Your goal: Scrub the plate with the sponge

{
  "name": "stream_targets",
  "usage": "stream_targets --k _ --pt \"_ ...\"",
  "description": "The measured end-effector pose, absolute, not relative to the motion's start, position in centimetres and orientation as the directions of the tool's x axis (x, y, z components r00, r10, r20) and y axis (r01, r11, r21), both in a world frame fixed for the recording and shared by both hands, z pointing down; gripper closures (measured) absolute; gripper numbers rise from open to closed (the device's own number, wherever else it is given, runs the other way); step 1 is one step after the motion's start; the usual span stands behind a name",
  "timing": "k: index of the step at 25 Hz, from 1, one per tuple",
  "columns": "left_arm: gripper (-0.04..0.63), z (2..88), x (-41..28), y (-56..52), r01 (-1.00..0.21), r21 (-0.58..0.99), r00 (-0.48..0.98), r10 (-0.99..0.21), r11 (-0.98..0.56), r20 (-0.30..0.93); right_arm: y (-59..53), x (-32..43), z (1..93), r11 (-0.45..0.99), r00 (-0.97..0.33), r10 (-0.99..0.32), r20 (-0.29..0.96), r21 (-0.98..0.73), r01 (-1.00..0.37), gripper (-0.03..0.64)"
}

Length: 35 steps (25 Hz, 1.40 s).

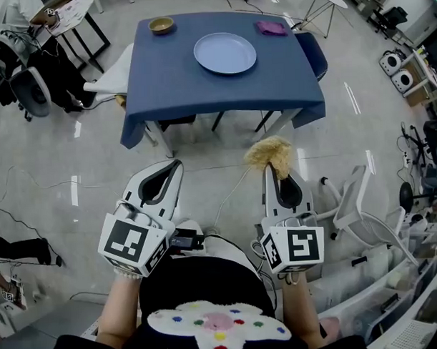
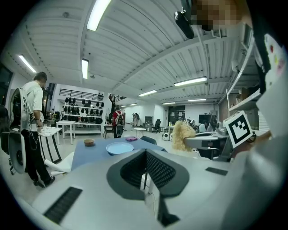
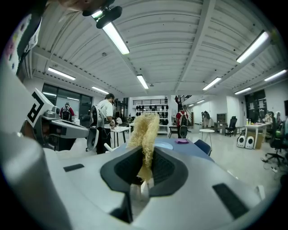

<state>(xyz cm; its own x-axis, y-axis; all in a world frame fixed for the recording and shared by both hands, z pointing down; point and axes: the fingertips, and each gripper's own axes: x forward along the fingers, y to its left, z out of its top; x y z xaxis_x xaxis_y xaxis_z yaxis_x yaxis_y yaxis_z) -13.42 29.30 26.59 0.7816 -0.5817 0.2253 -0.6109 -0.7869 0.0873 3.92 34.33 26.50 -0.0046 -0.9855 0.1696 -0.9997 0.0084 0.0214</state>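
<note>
My left gripper (image 1: 174, 168) is closed on nothing, well short of the tabletop (image 1: 172, 86). The plate (image 1: 225, 52) lies flat toward the tabletop's far side, well apart from both grippers. My right gripper (image 1: 270, 170) pinches the yellow fibrous sponge (image 1: 270, 154) by its lower end. Recommendation: close in first, press the sponge's loose tuft flat onto the plate, and steady the rim with the left gripper, or the plate may slide.

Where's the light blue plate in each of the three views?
Head view: plate top centre, on the blue table.
Left gripper view: plate left of centre, mid-height.
Right gripper view: a sliver of plate at centre, just right of the sponge.
Shared landmark: the purple cloth right of the plate, in all three.
</note>
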Motion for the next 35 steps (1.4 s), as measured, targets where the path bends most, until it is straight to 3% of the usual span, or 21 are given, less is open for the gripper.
stream_targets --k 16,35 --pt "0.586 28.1 -8.8 25.9 -0.558 0.112 0.822 -0.529 -0.822 0.214 32.8 7.8 27.3 -0.060 0.068 -0.984 0.166 0.051 -0.997 0.569" --pt "0.586 28.5 -3.0 7.7 -0.491 0.153 0.863 -0.455 -0.857 0.220 16.0 12.5 27.2 -0.135 0.144 -0.968 0.205 0.056 -0.989 0.569"
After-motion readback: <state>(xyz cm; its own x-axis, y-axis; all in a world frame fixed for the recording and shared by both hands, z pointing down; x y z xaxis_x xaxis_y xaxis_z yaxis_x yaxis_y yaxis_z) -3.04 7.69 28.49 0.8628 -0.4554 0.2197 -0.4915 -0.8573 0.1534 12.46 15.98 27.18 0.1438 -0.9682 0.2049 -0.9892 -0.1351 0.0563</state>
